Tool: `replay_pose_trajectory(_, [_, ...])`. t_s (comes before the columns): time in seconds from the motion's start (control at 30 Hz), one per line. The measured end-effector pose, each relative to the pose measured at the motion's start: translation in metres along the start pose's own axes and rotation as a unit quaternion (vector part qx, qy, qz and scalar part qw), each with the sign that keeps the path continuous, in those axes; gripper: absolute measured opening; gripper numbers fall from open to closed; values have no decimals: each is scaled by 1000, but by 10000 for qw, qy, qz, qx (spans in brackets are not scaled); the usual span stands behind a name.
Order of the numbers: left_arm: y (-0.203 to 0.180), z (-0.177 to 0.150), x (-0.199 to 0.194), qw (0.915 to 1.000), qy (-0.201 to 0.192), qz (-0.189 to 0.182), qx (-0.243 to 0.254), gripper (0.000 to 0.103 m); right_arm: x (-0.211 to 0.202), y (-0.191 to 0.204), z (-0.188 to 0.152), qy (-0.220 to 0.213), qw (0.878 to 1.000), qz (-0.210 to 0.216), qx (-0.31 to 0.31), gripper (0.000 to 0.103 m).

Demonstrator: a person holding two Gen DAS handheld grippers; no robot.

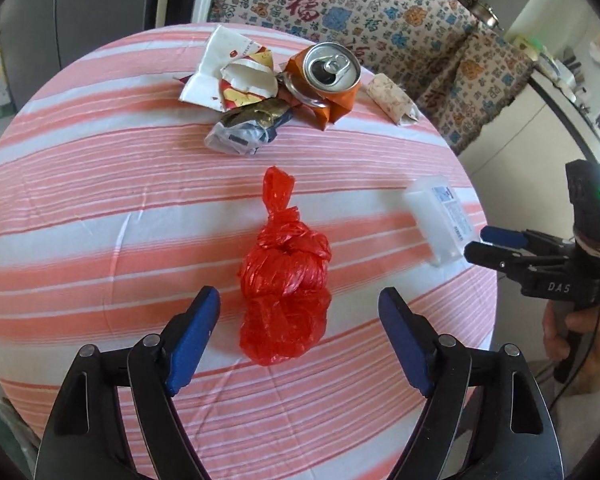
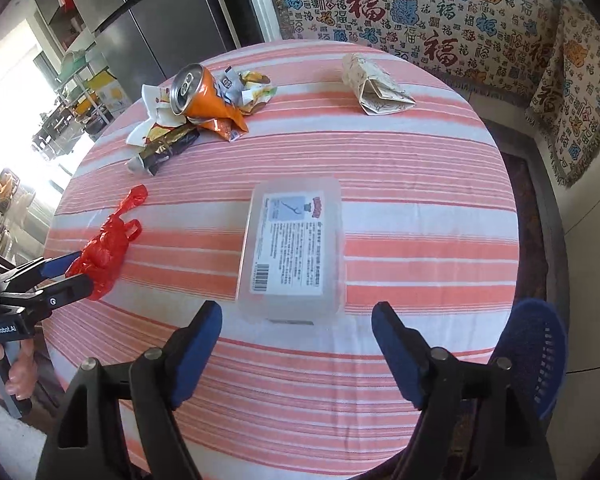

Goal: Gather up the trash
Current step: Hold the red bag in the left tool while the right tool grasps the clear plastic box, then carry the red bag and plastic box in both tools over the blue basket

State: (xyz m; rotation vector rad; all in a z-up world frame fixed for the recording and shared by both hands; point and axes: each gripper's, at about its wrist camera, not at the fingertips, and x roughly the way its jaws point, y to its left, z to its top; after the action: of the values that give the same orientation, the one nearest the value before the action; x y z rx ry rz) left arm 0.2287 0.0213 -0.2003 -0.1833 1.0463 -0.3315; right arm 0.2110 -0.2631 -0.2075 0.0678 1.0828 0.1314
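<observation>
Between the wide-spread fingers of the left gripper (image 1: pixel 300 332), not pinched: a knotted red plastic bag (image 1: pixel 286 280), lying on the striped tablecloth (image 1: pixel 100 208). Just ahead of the spread, empty right gripper (image 2: pixel 297 334): a shut clear plastic box (image 2: pixel 294 246), insides hard to tell. Farther back, a crushed orange can (image 1: pixel 328 80) on torn wrappers (image 1: pixel 236 80).

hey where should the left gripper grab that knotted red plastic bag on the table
Probably the twisted neck of the red bag, just past its knot. It is the narrowest, firmest part, while the bundle below is loose film. Come from above with the open left gripper, one finger on each side.
</observation>
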Motion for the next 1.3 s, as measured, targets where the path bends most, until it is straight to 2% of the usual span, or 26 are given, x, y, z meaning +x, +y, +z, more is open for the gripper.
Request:
replay_pose_trajectory(0.07, [-11, 8, 1, 9997, 12, 118, 197, 84, 4, 8, 10, 125, 9996, -163, -175, 79])
replay_pose_trajectory(0.27, [-9, 26, 27, 9955, 522, 732, 310, 83, 27, 23, 38, 585, 9960, -551, -395, 79])
replay_pose_trajectory(0.37, [-7, 22, 30, 9937, 682, 836, 290, 72, 32, 25, 44, 668, 9949, -651, -391, 79])
replay_pose_trajectory(0.43, [-6, 18, 30, 9941, 754, 737, 243, 46, 32, 24, 45, 699, 9954, -551, -361, 77])
replay_pose_trajectory(0.47, [-6, 16, 29, 9944, 726, 724, 236, 46, 31, 25, 45, 721, 9952, -543, -373, 74])
replay_pose_trajectory(0.5, [-8, 15, 27, 9946, 659, 761, 268, 46, 30, 25, 44, 730, 9946, -627, -398, 61])
replay_pose_trajectory(0.57, [-12, 13, 22, 9949, 522, 804, 328, 45, 23, 23, 40, 679, 9945, -698, -393, 61])
replay_pose_trajectory(0.73, [-31, 15, 0, 9980, 186, 515, 319, 44, -3, 17, 30, 424, 9973, -489, -343, 61])
replay_pose_trajectory(0.93, [-89, 19, -4, 9976, 63, 227, 650, 44, -41, -5, 8, 51, 9990, -388, -204, 61])
replay_pose_trajectory(1.07, [-140, 22, 9, 9957, 69, -61, 923, 44, -66, -47, -4, -181, 9988, -442, 97, 61])
replay_pose_trajectory(1.3, [-227, 23, 31, 9907, 116, -682, 1175, 44, -92, -142, -29, -343, 9915, -991, 769, 61])
